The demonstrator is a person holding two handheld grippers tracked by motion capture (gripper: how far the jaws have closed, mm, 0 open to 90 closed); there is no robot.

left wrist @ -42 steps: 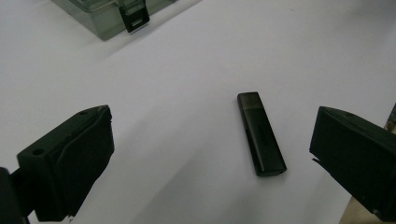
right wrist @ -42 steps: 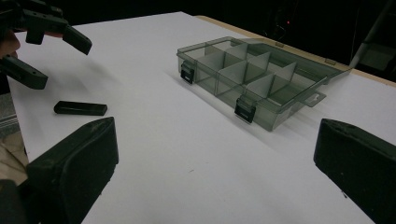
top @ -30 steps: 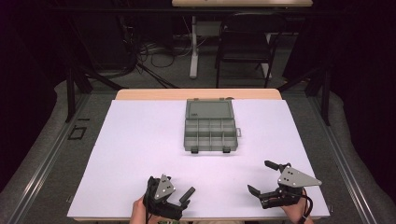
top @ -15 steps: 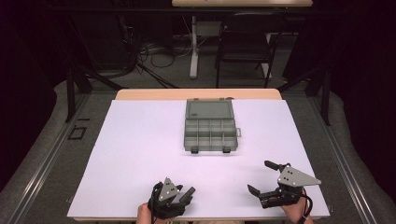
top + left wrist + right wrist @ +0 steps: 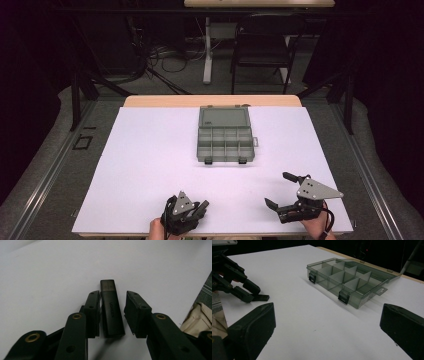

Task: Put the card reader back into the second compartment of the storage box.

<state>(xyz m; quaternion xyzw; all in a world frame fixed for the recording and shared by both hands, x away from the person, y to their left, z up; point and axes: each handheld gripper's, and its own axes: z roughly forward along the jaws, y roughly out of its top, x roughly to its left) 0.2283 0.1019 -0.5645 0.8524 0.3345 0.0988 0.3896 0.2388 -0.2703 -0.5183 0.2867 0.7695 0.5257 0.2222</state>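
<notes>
In the high view, the left claw is low at the near edge of the white surface, and its jaws have just been closing. The right claw is near the same edge, well apart from the left one, with its jaws spread wide and nothing between them. An open grey compartment box lies farther away, near the middle of the surface, with its lid folded back.

In the left gripper view, a small black stick with pale lettering lies flat on the surface between the two jaws. The jaw on the left of the picture is just beside the stick or touching it; the other jaw stands apart with a clear gap, so the stick is not clenched yet.

In the right gripper view, the released jaws stand far apart at the bottom corners. The box lies ahead, its compartments empty as far as visible. The left claw is at the left side, with the stick partly seen under it.
</notes>
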